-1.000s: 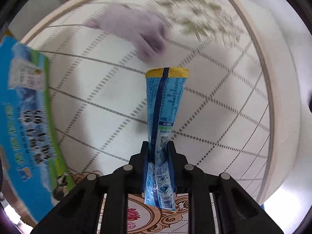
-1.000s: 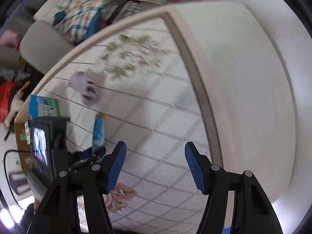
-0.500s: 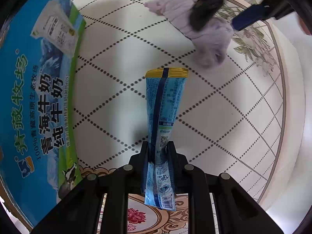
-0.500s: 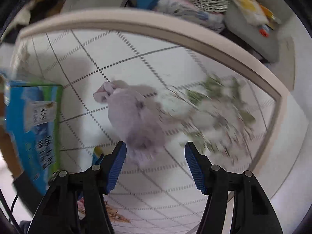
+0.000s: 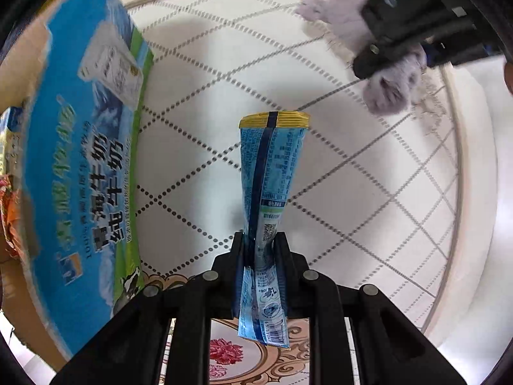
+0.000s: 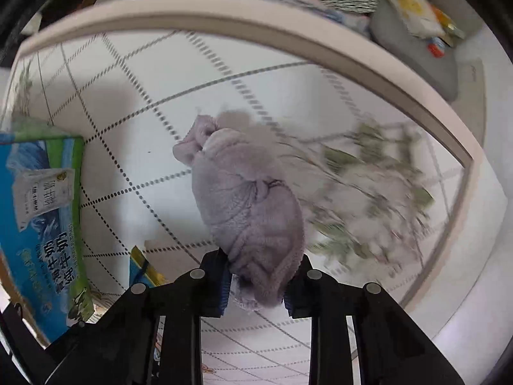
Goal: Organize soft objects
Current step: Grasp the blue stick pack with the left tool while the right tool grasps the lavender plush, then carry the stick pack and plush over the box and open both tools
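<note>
My left gripper (image 5: 259,250) is shut on a blue snack packet with a yellow top (image 5: 272,173) and holds it upright above the white patterned table. Its yellow end also shows in the right wrist view (image 6: 142,264). My right gripper (image 6: 256,284) has closed around the near end of a crumpled lilac cloth (image 6: 247,199), which lies on the table. In the left wrist view the cloth (image 5: 389,88) sits at the upper right with the right gripper (image 5: 413,19) clamped on it.
A blue and green milk carton box (image 5: 80,160) lies along the left of the table, also in the right wrist view (image 6: 41,218). The table rim (image 6: 288,29) curves behind, with clothes and clutter beyond. A leaf print (image 6: 368,199) marks the tabletop.
My right gripper swung over to the lilac cloth, came down and closed on its near end. My left gripper kept its hold on the packet while its view shifted towards the box.
</note>
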Available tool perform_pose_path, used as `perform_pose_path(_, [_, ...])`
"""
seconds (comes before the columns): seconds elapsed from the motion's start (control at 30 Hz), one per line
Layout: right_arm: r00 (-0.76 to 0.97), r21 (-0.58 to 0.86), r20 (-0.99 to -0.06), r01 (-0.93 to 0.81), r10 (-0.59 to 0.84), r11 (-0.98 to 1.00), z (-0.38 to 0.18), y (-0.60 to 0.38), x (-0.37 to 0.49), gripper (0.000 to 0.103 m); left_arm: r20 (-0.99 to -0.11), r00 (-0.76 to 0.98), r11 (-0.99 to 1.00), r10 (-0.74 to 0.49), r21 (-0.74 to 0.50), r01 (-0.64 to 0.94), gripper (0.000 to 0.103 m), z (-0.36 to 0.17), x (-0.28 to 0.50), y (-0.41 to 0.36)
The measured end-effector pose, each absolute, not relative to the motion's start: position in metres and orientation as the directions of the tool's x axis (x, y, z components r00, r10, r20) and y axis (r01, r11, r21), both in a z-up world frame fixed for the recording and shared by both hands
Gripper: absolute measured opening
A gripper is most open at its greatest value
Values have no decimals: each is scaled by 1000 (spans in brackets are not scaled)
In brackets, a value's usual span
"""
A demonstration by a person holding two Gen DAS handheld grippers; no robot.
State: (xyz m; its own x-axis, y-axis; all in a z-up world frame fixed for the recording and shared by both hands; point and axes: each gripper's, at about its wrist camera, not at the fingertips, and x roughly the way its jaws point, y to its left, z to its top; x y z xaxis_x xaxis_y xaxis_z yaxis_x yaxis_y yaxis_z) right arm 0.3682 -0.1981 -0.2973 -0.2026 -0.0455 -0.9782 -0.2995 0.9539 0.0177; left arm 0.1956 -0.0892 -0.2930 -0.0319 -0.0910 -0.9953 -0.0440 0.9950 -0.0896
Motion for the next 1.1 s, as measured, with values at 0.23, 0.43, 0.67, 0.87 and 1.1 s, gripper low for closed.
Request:
perform_pose_path(0.23, [-96,73,-994,-184,56,980,-226,-247,337,27,-987,73,990,-143,-142,25,15,-224,199,-72])
perform_pose_path(0.43, [20,132,-991,-125,136,983,-174,-245,277,27,-962,194,982,-191,-184,51,15,-145,196,-43])
perform_pose_path(0.67, [107,227,-965,-122,240,966,-125,-190,224,27,-944,244,975,-221,-221,26,15,-95,185,16])
perform_pose_path(0.87, [123,302,-940,-128,318,945,-120,-123,183,27,-956,211,978,-203,-210,-10,15,-105,187,70])
perform_pose_path(1.1, [47,357,-931,-78,361,931,-170,-61,161,27,-969,91,971,-229,-234,-40,15,-157,196,101])
